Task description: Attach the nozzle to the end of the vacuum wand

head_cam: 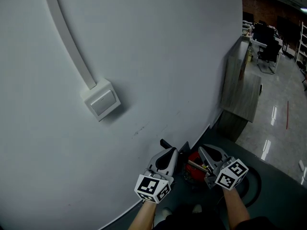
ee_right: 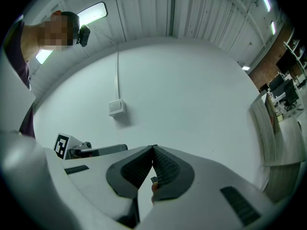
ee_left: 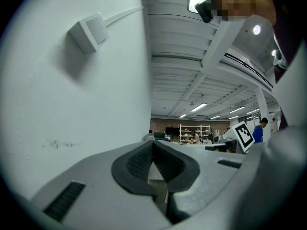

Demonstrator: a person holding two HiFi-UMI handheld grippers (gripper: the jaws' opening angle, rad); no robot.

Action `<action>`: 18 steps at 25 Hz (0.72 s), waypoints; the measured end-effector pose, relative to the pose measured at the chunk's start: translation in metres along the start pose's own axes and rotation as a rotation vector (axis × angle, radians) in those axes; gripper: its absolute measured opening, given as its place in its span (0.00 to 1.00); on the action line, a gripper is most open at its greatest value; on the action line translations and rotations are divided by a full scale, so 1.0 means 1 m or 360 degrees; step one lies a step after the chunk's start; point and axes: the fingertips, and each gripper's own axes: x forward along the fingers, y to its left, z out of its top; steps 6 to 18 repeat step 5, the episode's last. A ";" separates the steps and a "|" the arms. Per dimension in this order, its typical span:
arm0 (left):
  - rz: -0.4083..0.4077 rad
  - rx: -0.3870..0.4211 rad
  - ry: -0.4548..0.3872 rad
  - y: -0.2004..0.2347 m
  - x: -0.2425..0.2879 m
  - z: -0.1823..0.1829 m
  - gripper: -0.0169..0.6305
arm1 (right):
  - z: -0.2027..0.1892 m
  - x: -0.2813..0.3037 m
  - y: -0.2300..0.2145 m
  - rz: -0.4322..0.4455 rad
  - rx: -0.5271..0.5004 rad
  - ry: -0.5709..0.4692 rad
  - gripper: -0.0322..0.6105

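Note:
Both grippers are held up side by side in front of a white wall. In the head view my left gripper point(head_cam: 170, 152) and my right gripper point(head_cam: 203, 150) have their jaws closed together, with nothing between them. Low between them, on the dark floor, lies a red vacuum part point(head_cam: 194, 161) with a black piece point(head_cam: 165, 143) sticking up behind the left jaws. I cannot pick out a nozzle or a wand end. The left gripper view shows my left gripper point(ee_left: 152, 143) shut and empty, pointing along the wall. The right gripper view shows my right gripper point(ee_right: 153, 148) shut too, facing the wall.
A white switch box point(head_cam: 101, 99) with a cable duct point(head_cam: 67, 37) running up from it sits on the wall. A grey-wood counter point(head_cam: 244, 90) stands along the wall at the right, with glossy floor point(head_cam: 278, 128) and office chairs beyond. People stand far off in the left gripper view.

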 end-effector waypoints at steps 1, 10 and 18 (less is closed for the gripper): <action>0.0004 0.0001 -0.0003 0.001 0.000 0.001 0.03 | 0.001 0.000 0.000 0.0002 -0.0004 -0.0001 0.08; 0.0021 0.0000 -0.0015 0.002 -0.002 0.002 0.03 | 0.004 0.000 0.000 0.0006 -0.0018 -0.0006 0.08; 0.0021 0.0000 -0.0015 0.002 -0.002 0.002 0.03 | 0.004 0.000 0.000 0.0006 -0.0018 -0.0006 0.08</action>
